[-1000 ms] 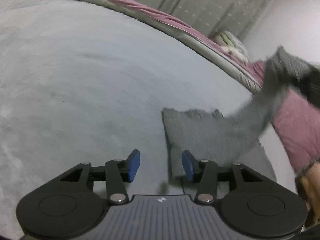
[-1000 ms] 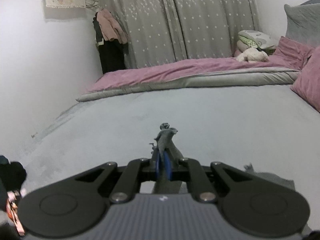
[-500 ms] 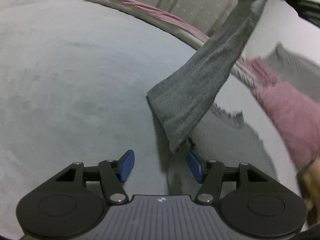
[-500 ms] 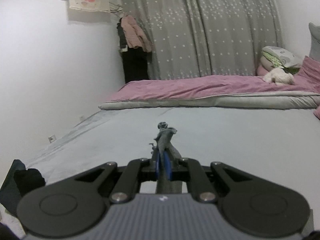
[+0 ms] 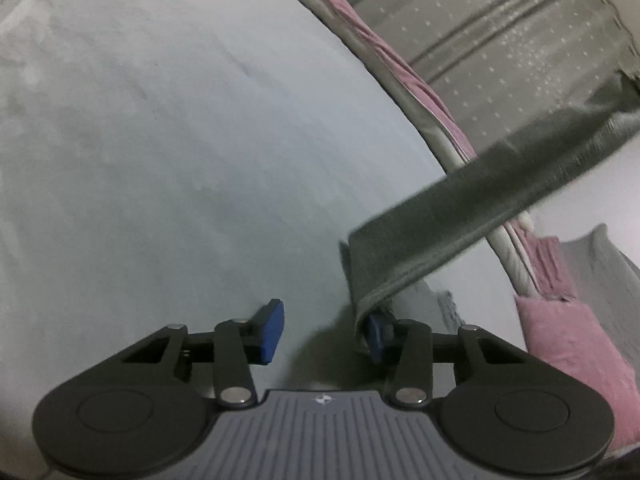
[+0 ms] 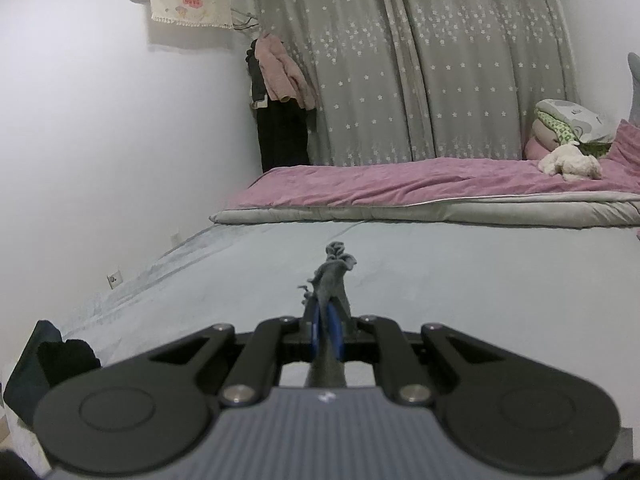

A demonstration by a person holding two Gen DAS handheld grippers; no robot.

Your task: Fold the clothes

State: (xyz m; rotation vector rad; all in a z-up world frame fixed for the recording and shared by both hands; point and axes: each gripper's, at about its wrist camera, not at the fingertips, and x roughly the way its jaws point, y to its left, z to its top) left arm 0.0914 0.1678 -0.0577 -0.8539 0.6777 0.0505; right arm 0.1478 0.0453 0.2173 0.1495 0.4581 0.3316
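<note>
Now right claw point(image 6: 325, 326) pinches bunched grey knit cloth point(image 5: 460, 220); left claw point(image 5: 322, 330) spread wide, lower centre, over smooth pale bed point(image 5: 180, 140).

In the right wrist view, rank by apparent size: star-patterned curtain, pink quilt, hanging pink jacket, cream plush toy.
1. Star-patterned curtain
2. Pink quilt
3. Hanging pink jacket
4. Cream plush toy
Jacket and toy look fairly close in size, and fisheye distortion makes their order less sure.

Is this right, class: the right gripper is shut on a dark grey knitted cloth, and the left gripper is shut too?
Not quite. The right gripper is shut on the dark grey knitted cloth, but the left gripper is open, its blue pads apart in the left wrist view.
</note>
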